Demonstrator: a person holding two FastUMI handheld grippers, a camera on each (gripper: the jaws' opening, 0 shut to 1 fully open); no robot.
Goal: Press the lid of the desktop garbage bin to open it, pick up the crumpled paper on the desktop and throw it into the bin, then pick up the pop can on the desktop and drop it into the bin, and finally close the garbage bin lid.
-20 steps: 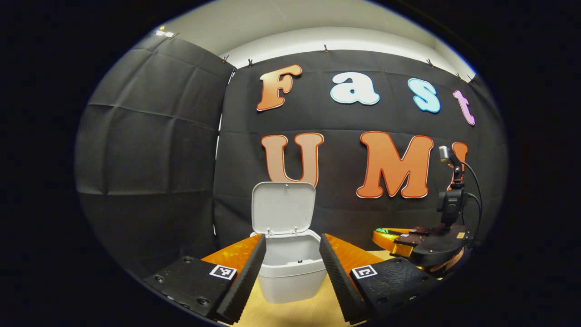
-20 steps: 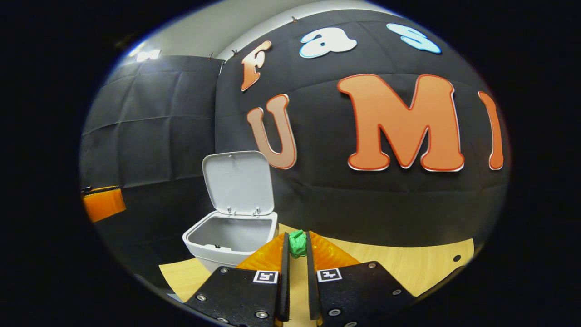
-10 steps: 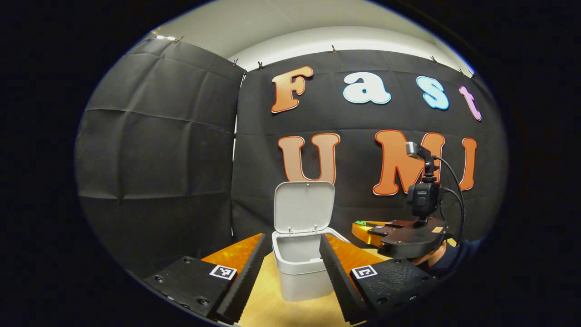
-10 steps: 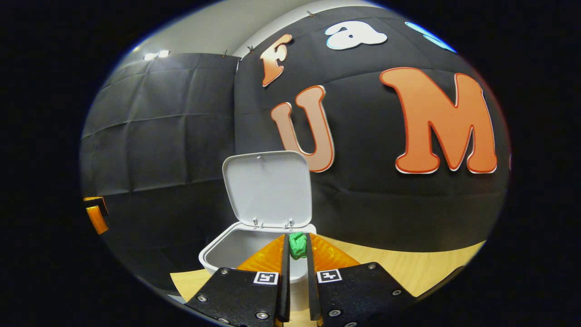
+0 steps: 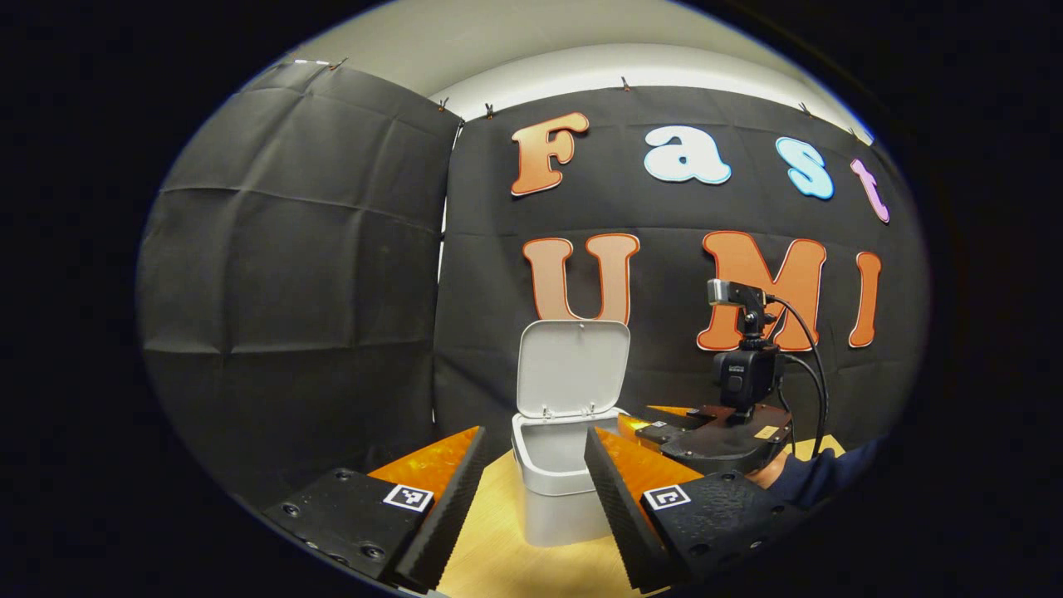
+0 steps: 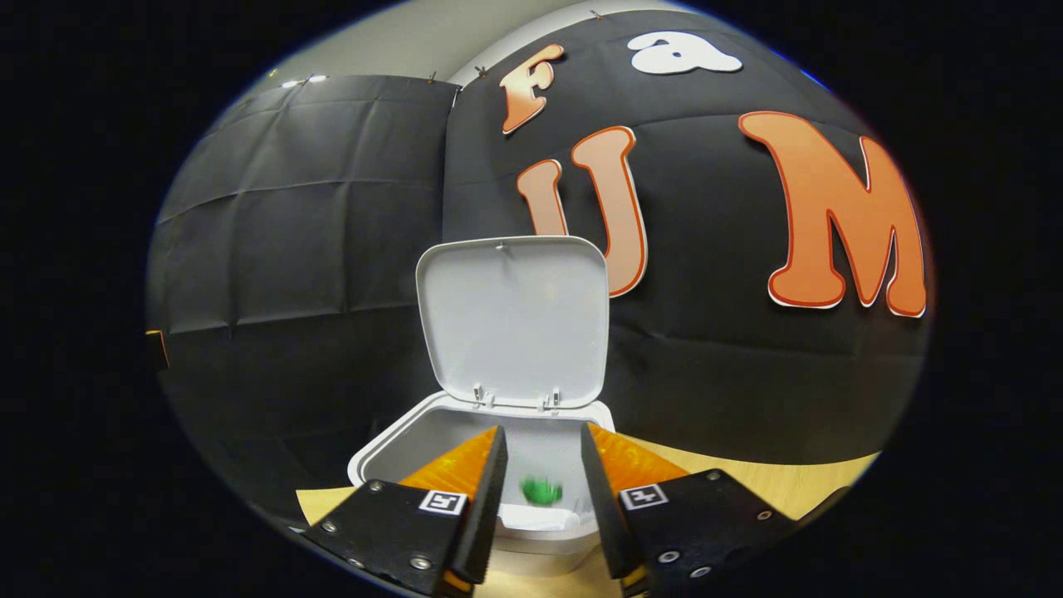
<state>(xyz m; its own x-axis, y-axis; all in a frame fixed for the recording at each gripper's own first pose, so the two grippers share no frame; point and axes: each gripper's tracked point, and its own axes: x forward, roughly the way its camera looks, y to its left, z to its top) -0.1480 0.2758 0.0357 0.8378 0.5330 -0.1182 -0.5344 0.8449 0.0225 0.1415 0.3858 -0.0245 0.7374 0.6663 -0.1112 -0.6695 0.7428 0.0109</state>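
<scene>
**Green paper ball loose between parted fingers, over the open bin**

Black cloth walls close off the booth on two sides, and a pale wooden desktop (image 5: 498, 556) runs along their foot. On it stands the grey garbage bin (image 5: 555, 490), its lid (image 6: 513, 320) tipped up and back on its hinges, nearly upright against the rear cloth, the mouth of the bin fully exposed.

From the right gripper view, the right gripper (image 6: 540, 465) hangs directly over that mouth, its fingers spread apart with a clear gap between them. In the gap sits the crumpled paper (image 6: 543, 492), a small green wad, blurred, touching neither finger and framed against the pale inside of the bin. Whether it has reached the bottom cannot be told from this angle.

Over to the left gripper view: the left gripper (image 5: 531, 473) is held back from the bin and low, its two fingers wide apart and gripping nothing, the bin standing between them farther off. Beyond its own fingers the other gripper appears at the right of the bin, reaching in over the rim, a small camera on a stalk riding on top with a cable looping off it. A dark sleeve (image 5: 822, 473) shows behind that gripper, at the edge of the picture.
</scene>
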